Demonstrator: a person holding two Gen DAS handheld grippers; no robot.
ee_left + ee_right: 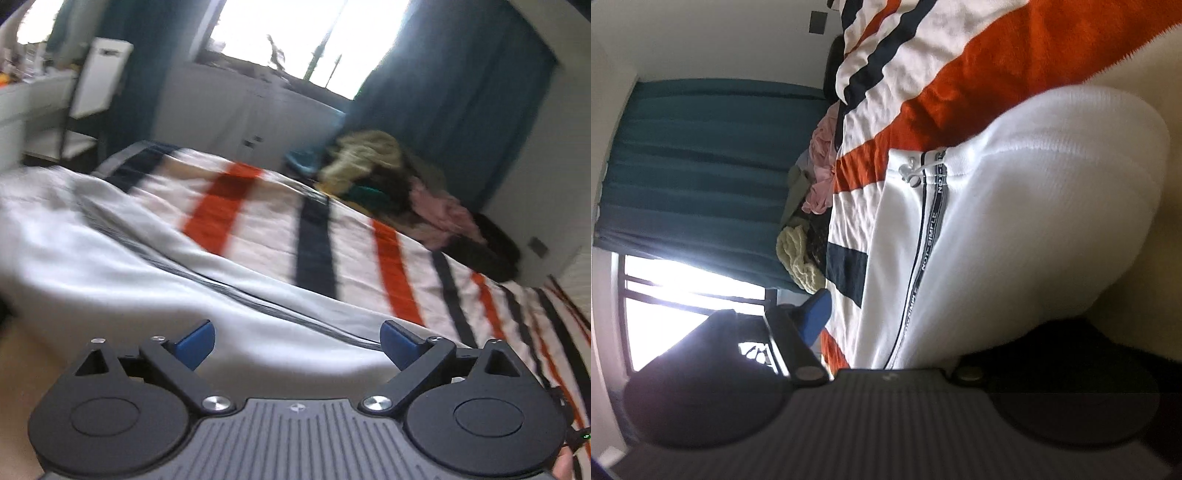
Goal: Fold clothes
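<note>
Striped white, orange and navy bedspread (280,236): white drawstring trousers (979,221) part-folded; heaped unfolded clothes (399,184) remaining. Left gripper (297,341) spread, empty; right gripper (897,325) grip indeterminate.

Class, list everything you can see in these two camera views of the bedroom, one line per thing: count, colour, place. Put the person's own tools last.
White garment: one, white with a dark lettered side stripe, spread on the bed nearest both cameras.
Bedspread: one, white with orange and dark stripes, covering the bed.
Clothes pile: one heap, cream, pink, dark and teal pieces, at the bed's far edge.
Curtains: teal, beside the window.
Window: bright, in the far wall.
Chair: one, white back, left of the bed.
Left hand-held gripper: one, black with blue pads, open above the white garment.
Right hand-held gripper: one, black with blue pad, one finger hidden under the garment; jaw state unclear.
</note>
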